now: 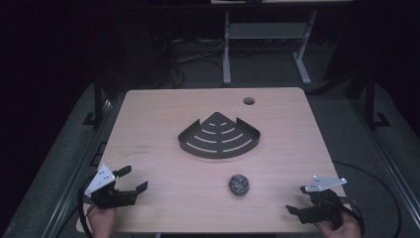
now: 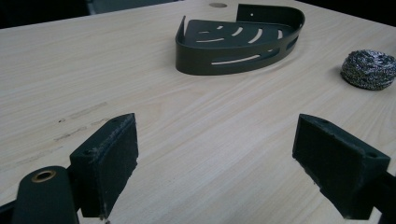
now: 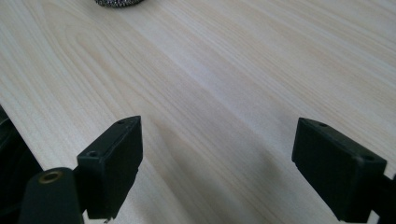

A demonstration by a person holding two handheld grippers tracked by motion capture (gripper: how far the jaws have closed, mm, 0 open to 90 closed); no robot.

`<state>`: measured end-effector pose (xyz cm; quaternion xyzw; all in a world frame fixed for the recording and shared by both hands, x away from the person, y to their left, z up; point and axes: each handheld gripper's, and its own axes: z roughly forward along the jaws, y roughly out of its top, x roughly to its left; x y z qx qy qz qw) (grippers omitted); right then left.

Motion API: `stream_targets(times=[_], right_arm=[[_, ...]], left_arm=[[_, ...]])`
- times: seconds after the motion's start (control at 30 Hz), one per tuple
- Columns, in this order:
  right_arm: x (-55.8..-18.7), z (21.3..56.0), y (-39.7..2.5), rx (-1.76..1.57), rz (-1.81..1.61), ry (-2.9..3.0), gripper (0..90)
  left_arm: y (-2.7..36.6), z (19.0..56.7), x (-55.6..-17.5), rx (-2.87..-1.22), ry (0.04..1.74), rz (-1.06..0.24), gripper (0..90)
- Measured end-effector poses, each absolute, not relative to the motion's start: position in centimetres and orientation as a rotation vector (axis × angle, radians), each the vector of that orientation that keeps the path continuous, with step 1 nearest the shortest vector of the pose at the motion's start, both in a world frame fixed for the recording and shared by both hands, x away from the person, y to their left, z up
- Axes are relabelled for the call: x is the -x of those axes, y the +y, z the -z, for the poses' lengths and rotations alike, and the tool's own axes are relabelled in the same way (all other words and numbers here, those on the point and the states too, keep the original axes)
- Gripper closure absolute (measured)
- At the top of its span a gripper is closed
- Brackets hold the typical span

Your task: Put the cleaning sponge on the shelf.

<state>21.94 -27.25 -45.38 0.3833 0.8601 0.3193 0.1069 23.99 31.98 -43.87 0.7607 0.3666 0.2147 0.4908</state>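
A dark metal corner basket (image 1: pixel 218 154) with slotted floor lies in the middle of the wooden table (image 1: pixel 163 119); the left gripper view shows its curved wall (image 2: pixel 224 63). A steel wool ball (image 1: pixel 239 184) sits nearer the front, right of centre, seen too in the left gripper view (image 2: pixel 369 69) and at the top edge of the right gripper view (image 3: pixel 119 2). My left gripper (image 1: pixel 134 178) rests open at the front left corner (image 2: pixel 215 154), holding nothing. At the front right, my right gripper (image 1: pixel 297 200) is open over bare wood (image 3: pixel 217 158).
A round cable hole (image 1: pixel 248 101) sits near the table's far right edge. Behind the table stands a white desk frame (image 1: pixel 267 34) with cables on the dark floor. Each hand is at the table's front edge.
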Motion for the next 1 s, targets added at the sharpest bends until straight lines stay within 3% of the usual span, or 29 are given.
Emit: stream_targets(times=[1.0], right_arm=[[-22.1, 44.8, -24.5, -1.037, -0.865, 2.623, 14.9]], left_arm=[[32.2, 43.8, -23.8, -1.837, 0.893, -0.521, 13.7]])
